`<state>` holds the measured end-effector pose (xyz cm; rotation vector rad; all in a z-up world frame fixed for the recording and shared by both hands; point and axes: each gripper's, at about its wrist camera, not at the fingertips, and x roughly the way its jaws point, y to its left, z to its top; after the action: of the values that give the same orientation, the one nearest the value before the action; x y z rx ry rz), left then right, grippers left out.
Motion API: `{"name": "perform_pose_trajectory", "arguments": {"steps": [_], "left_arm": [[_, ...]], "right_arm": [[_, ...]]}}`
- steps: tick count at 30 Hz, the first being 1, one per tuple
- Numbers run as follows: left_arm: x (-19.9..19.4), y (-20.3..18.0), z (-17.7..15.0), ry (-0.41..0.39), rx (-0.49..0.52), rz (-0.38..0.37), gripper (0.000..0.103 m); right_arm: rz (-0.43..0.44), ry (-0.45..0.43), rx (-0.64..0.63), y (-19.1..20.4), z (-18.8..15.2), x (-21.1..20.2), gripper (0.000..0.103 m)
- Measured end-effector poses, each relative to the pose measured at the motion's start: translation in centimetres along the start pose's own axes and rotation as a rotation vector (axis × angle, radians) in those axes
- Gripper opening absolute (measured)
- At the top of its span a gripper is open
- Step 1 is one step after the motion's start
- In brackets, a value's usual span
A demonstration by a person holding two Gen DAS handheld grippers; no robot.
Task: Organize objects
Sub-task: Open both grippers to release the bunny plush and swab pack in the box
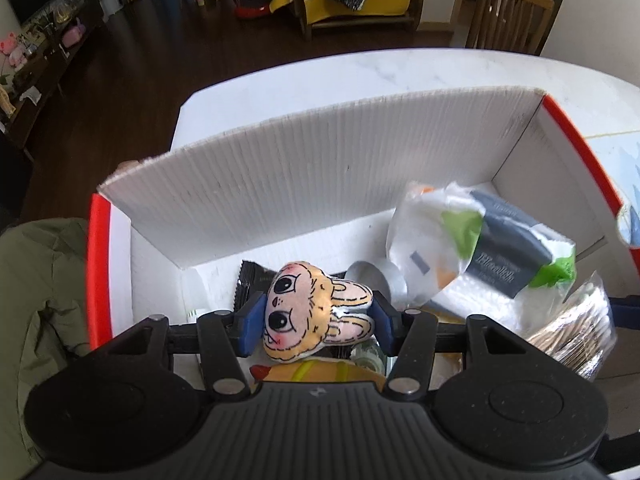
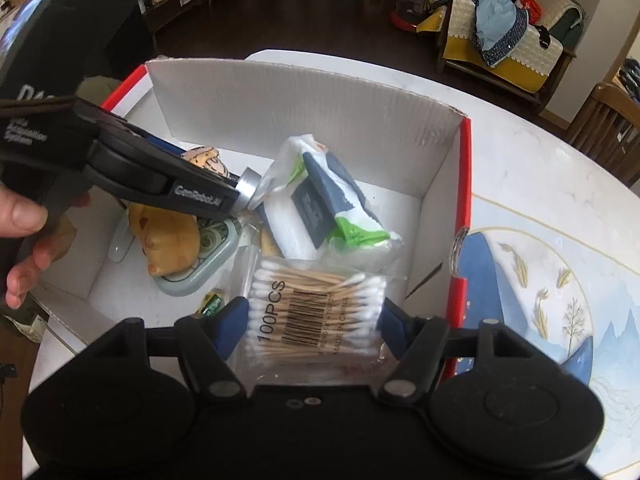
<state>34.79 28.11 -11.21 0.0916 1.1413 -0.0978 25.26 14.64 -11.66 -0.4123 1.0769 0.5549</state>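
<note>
With most items already in the red-edged cardboard box, your left gripper grips the bunny plush over it while your right gripper pinches the cotton swab bag there, neither released.

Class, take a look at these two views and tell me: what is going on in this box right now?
A person holds a gripper in each hand over a white cardboard box on a table. The left gripper is closed on a small plush bunny head. The right gripper has its fingers on either side of a bag of cotton swabs, gripping it or about to. A tissue pack, a yellow plush toy and a tape dispenser also lie inside the box.
</note>
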Motion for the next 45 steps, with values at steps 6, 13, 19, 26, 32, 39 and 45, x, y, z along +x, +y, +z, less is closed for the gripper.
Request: {"name": "perform_pose_trajectory", "arguments": {"steps": [6, 13, 19, 26, 32, 39, 45], "left_arm": [[0.5, -0.1, -0.1, 0.032, 0.0, 0.006, 0.065], [-0.3, 0.0, -0.7, 0.022, -0.038, -0.006, 0.072], [-2.1, 0.0, -1.6, -0.017, -0.075, -0.026, 0.072], [-4.8, 0.2, -1.6, -0.06, -0.11, -0.049, 0.077], [-7.9, 0.4, -2.9, -0.127, -0.115, -0.052, 0.078], [-12.6, -0.6, -5.1, -0.247, -0.087, -0.034, 0.078], [-16.0, -1.5, -7.4, -0.348, -0.09, -0.048, 0.078]], "right_arm": [[-0.012, 0.009, -0.015, 0.4, 0.0, 0.2, 0.071], [-0.007, 0.0, -0.022, 0.4, 0.0, -0.4, 0.077], [0.025, -0.045, -0.029, 0.3, -0.2, -2.2, 0.086], [0.062, -0.109, -0.049, 0.2, -0.9, -4.8, 0.093], [0.089, -0.167, -0.035, -0.5, -1.6, -7.4, 0.096], [0.125, -0.231, -0.005, -1.6, -2.4, -9.9, 0.097], [0.139, -0.297, 0.008, -2.3, -3.5, -11.9, 0.098]]}}
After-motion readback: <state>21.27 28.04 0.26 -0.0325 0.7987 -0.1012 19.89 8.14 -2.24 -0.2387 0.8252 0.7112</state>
